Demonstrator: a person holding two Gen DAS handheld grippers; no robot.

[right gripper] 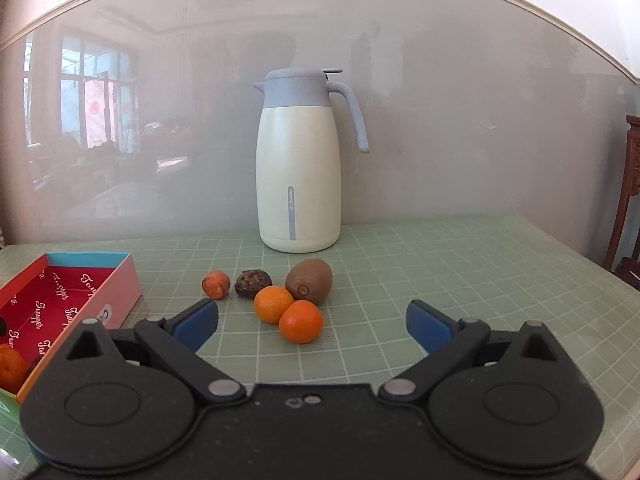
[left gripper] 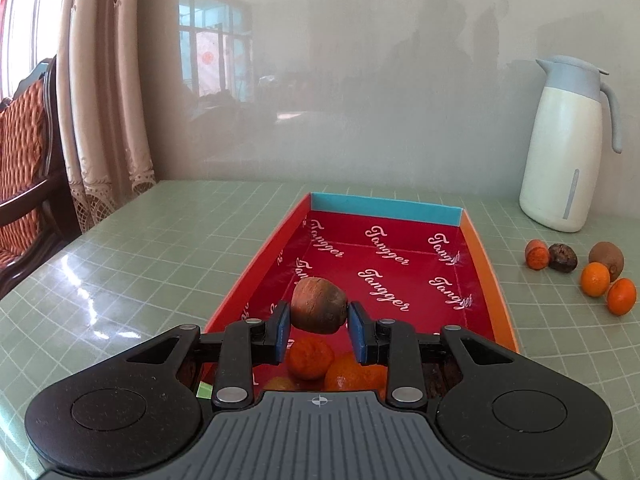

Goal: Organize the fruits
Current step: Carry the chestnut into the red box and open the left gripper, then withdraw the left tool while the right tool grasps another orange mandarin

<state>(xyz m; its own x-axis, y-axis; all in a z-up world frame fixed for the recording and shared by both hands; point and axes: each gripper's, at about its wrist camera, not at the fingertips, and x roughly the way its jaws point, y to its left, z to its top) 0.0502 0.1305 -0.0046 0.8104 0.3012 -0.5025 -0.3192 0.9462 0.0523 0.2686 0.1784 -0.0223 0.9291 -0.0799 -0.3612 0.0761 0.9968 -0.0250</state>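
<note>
The left gripper [left gripper: 318, 326] held a brown fruit [left gripper: 319, 305] pinched between its blue pads, suspended above the near end of the red box [left gripper: 486, 268], where several orange fruits [left gripper: 310, 358] already lay. The right gripper [right gripper: 312, 318], jaws spread wide and empty, faced the fruit left on the green gridded table [right gripper: 440, 280]: two tangerines [right gripper: 301, 321], a kiwi [right gripper: 309, 281], a dark wrinkled fruit [right gripper: 253, 281] and a small orange-red piece [right gripper: 216, 283], clustered before the white jug [right gripper: 299, 184]. The step in hand appeared to be depositing the brown fruit; the next move likely called for lowering it into a free spot before parting the jaws, so it neither dropped nor rolled.
</note>
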